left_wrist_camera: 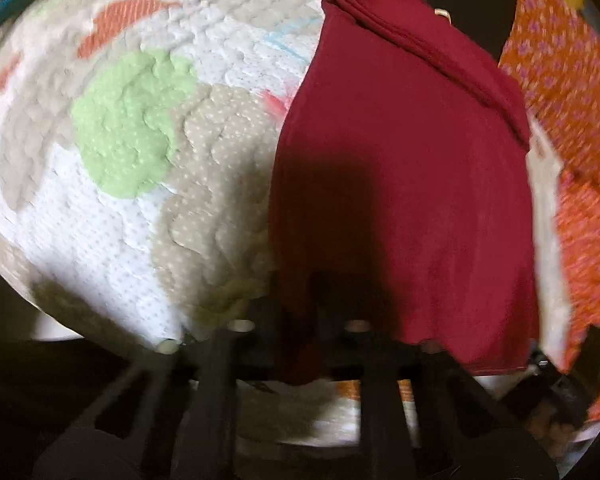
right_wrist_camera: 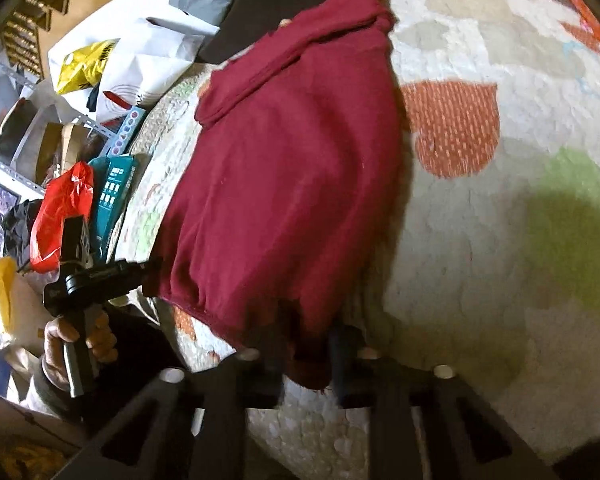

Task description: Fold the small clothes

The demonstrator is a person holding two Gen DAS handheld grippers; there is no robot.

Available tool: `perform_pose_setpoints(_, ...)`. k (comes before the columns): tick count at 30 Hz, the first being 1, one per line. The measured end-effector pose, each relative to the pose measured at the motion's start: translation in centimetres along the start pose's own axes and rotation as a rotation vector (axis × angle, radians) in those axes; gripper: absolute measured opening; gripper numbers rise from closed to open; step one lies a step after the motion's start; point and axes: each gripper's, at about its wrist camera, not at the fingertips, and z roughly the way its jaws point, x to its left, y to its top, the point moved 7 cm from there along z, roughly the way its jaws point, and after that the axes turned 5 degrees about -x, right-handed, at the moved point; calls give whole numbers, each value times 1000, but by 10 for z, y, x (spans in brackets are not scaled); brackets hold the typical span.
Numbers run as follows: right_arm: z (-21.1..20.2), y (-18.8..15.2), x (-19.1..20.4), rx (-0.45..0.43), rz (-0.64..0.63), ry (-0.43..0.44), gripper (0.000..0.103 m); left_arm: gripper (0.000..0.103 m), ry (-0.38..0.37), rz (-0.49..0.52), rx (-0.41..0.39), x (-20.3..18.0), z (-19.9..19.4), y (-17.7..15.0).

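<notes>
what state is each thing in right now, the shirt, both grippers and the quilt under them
maroon garment: lying on the quilt, partly folded, top edge bunched, near hem pinched at two points
left gripper: shut on the garment's hem
right gripper: shut on the garment's near corner
patterned quilt: spread flat under the garment
red plastic bag: crumpled, beside the bed
</notes>
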Motion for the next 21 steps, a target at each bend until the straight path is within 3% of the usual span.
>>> perform_pose_setpoints(5,-14,36,20,-94,12,130,11,7,-24,51,2,-18,-6,12)
perform_pose_setpoints(11,-18,86,42,-170,-73,135,11,6,-84,78,-24,-41,-20,43)
perform_pose_setpoints(16,-21,136,54,-252,-112,144,11,7,-85,114,-91,-62,-31,96)
perform_pose_setpoints(21,-13,190,50,-314,-115,96,10,6,-81,128,-160,-83,-32,159)
